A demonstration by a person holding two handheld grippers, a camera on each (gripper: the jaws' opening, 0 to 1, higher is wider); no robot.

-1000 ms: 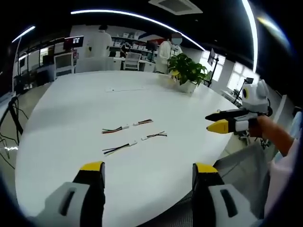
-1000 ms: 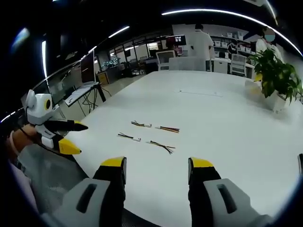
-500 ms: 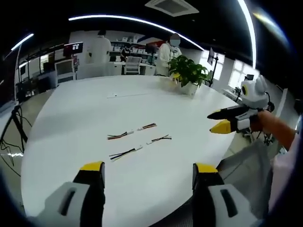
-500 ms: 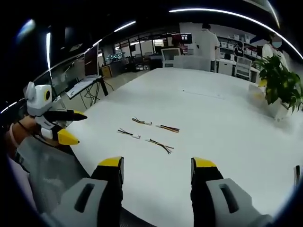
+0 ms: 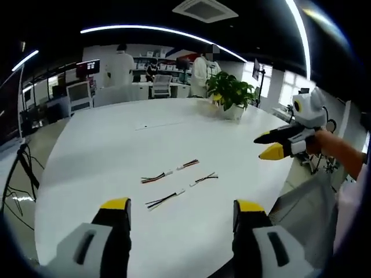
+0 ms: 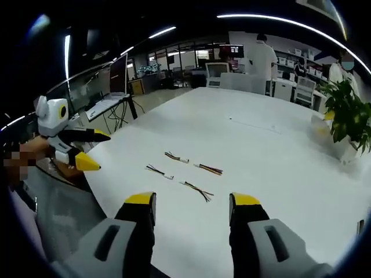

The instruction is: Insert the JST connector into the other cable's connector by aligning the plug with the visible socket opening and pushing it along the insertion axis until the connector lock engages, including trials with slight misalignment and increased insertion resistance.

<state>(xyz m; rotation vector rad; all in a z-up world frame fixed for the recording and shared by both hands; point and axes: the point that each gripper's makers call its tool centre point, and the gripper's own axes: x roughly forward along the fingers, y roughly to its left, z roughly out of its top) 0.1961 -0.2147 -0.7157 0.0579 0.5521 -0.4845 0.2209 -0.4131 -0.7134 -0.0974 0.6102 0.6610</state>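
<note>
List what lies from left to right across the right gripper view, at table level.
Left tool → near cable pair → far cable pair → plant.

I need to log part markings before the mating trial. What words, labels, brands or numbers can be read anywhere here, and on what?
No readable text anywhere.
Four short cables on the white table: connector housings too small to show any marking.
Screens in the background: lit, content blurred.
Left gripper and right gripper: no lettering on their yellow-tipped fingers.
</note>
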